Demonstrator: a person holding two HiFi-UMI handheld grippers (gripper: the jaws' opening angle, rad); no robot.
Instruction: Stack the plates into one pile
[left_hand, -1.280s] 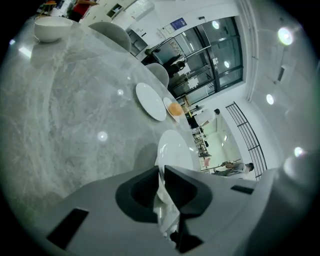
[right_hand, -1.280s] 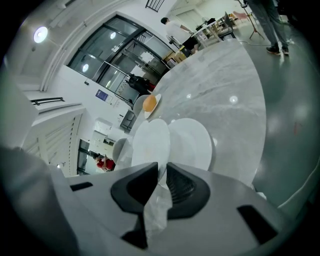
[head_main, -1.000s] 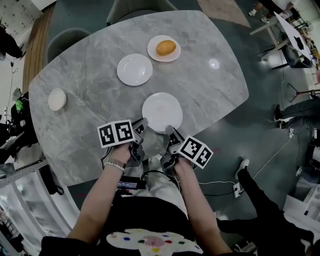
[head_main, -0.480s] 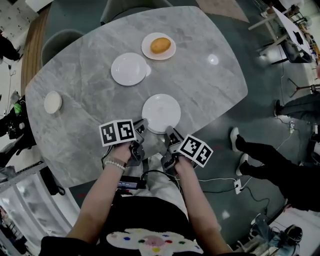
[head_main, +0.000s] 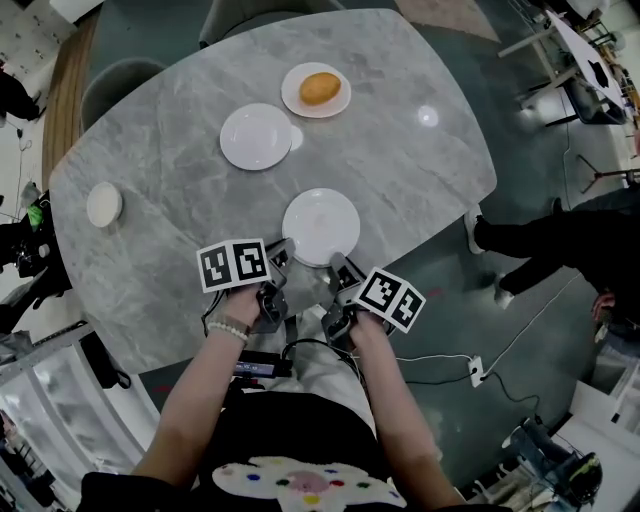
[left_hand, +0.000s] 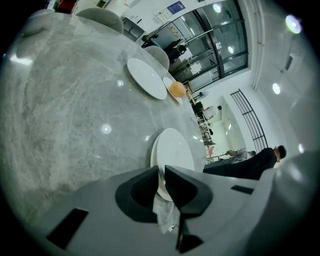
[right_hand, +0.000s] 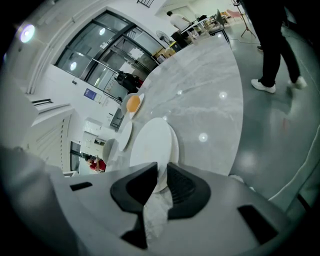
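Both tongs pinch the near rim of one white plate (head_main: 320, 222). The left gripper (head_main: 283, 250) bites its left side and the right gripper (head_main: 337, 262) bites its right side. This plate is at the near edge of the table (head_main: 420, 190). An empty plate (head_main: 255, 136) lies closer to the far edge, near a food plate (head_main: 300, 101) with something round and orange on it. A small plate (head_main: 104, 204) sits by the left edge.

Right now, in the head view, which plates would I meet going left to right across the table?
Small plate → empty plate → plate with the orange roll. The near plate lies straight below that last one in the picture, so it is left out.
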